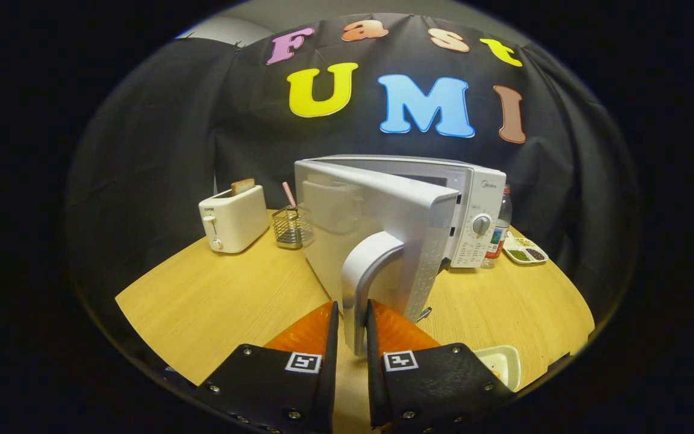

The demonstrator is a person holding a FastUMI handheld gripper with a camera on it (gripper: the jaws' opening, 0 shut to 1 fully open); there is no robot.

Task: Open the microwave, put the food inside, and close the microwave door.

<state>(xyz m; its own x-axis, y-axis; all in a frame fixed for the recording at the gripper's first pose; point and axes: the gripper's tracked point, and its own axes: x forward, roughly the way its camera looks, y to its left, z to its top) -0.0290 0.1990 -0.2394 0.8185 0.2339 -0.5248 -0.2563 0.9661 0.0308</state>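
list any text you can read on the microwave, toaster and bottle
No text is legible here.
Brand mark on the microwave, above the dial: too small to read.
Print around the dial: too small.
Mark on the toaster: blurred.
Label on the bottle: too small.
The gripper, shut on the door handle, carries square markers and no words.

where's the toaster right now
In the gripper view the toaster stands on the table's far left, beside the wire basket, left of the open microwave door.

toaster left of microwave | bottle right | all on table
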